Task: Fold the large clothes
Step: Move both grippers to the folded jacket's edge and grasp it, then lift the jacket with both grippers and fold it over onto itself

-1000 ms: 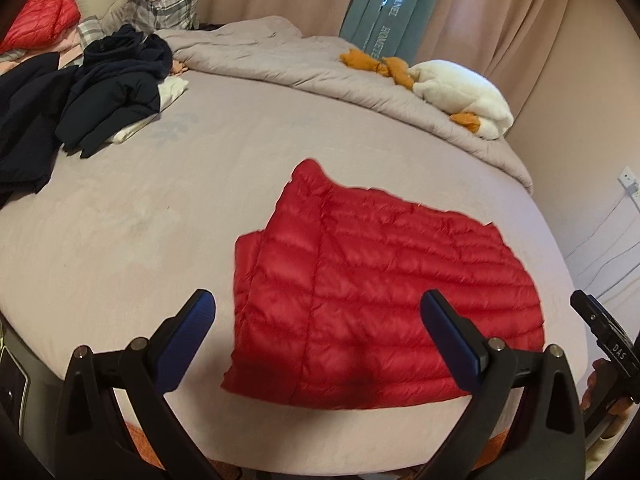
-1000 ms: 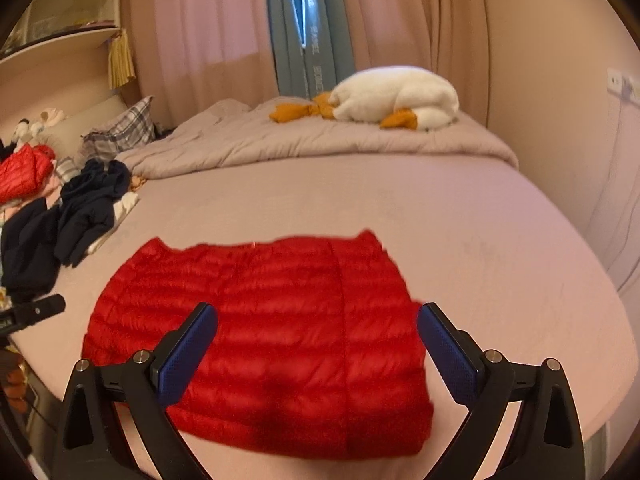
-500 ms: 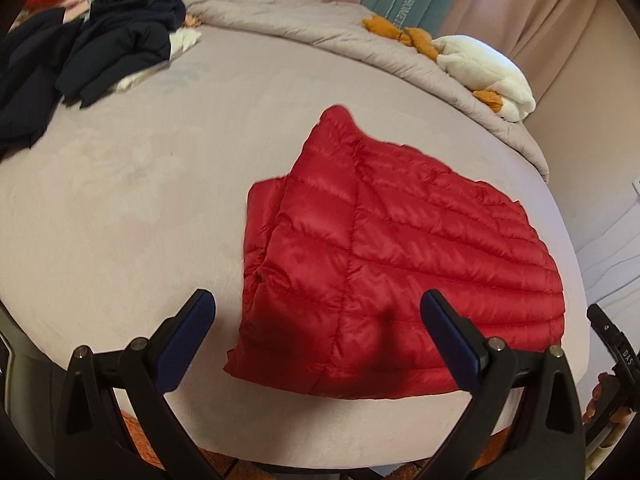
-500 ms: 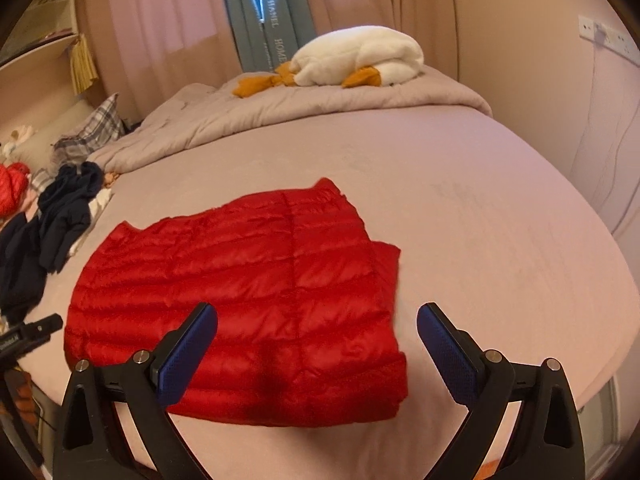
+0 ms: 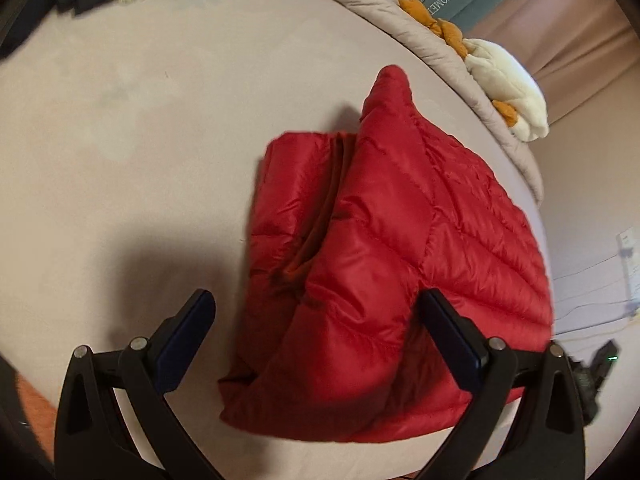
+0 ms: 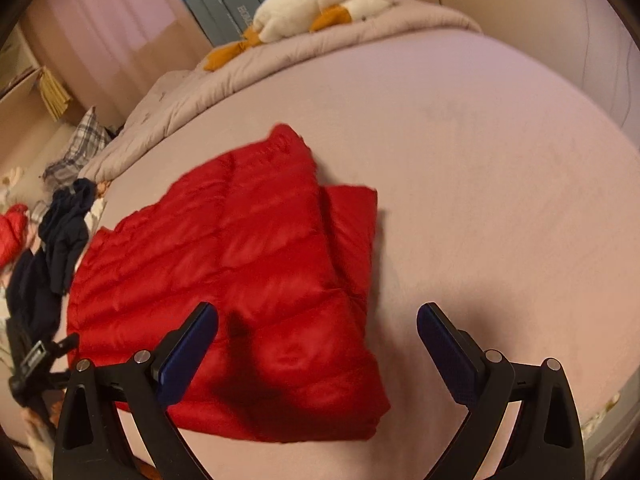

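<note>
Left claw [image 5: 316, 328]: released, jaws wide, empty, poised above the jacket [image 5: 392, 264], whose near edge lies between the 2 fingers. Right claw [image 6: 318, 336]: released, empty; jacket [image 6: 240, 280] ahead and left, its corner between the fingers. Jacket folded flat on the bed [image 6: 480, 200]. Beyond: plush goose [image 6: 320, 0] on quilt [image 6: 360, 36].
</note>
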Demonstrator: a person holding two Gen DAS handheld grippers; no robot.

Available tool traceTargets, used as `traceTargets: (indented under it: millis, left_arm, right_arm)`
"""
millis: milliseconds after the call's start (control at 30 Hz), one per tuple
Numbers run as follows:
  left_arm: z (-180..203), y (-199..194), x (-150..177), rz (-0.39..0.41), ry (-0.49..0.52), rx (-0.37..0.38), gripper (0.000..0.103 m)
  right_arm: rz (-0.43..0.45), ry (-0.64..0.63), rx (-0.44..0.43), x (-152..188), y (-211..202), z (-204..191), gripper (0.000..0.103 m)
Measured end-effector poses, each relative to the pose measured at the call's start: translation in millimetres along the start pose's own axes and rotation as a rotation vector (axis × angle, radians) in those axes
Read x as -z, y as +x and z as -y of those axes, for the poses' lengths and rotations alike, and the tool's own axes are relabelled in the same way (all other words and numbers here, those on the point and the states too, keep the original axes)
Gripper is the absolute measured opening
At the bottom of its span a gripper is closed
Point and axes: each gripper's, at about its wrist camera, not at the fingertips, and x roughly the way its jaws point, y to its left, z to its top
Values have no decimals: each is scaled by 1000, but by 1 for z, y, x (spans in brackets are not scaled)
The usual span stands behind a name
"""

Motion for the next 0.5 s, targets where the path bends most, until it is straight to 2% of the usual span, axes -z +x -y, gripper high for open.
traceTargets:
  millis: [133,333,400,433,500]
  left_arm:
    - [-12,14,-1,-50,-72,77,103]
    - [-8,18,-3,-55,-48,133,103]
    - [-7,19,-5,-61,-57,152,102]
    - [-7,20,-4,-65,-56,171,97]
    - [-6,25,-5,-90,-79,237,86]
  right_arm:
    - [-67,60,-54,4,20,15,99]
    - [-113,135,-227,11,38,26,99]
    - [-123,145,-261,11,43,27,96]
    - [-121,133,-278,12,44,24,95]
    - [-125,124,-319,13,45,19,83]
